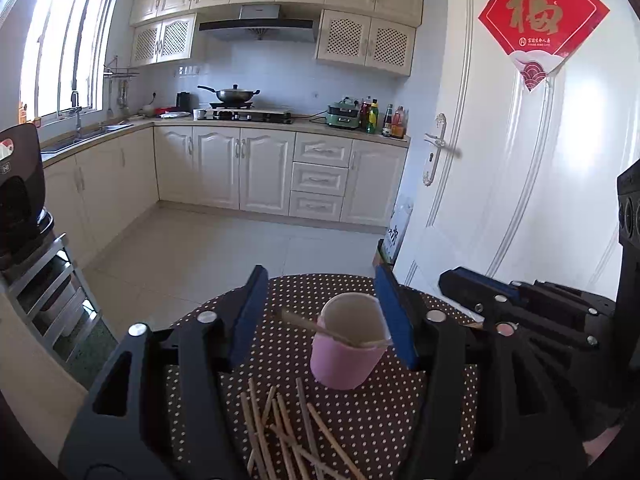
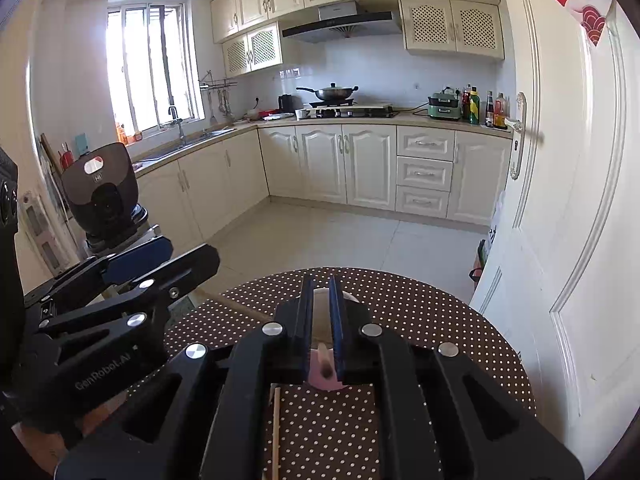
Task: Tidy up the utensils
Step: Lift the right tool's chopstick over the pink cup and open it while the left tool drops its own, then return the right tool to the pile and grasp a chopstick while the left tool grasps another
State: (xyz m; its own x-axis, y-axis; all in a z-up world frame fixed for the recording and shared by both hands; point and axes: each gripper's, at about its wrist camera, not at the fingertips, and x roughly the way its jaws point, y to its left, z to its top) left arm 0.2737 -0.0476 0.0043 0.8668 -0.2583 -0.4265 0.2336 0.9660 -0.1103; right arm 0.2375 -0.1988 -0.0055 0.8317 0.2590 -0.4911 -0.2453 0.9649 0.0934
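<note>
Here, chopstick (image 1: 335, 330) lies crosswise over pink cup (image 1: 346, 364).

A wok (image 1: 234, 94) sits on the stove (image 1: 250, 114) (lid on), bottles (image 1: 382, 118) cluster near the white door (image 1: 520, 160).

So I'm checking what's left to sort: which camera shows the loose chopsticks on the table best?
The left wrist view: the loose chopsticks lie scattered in a pile before the pink cup, between the open fingers. The right wrist view shows only one stick; its gripper body hides the rest.
</note>
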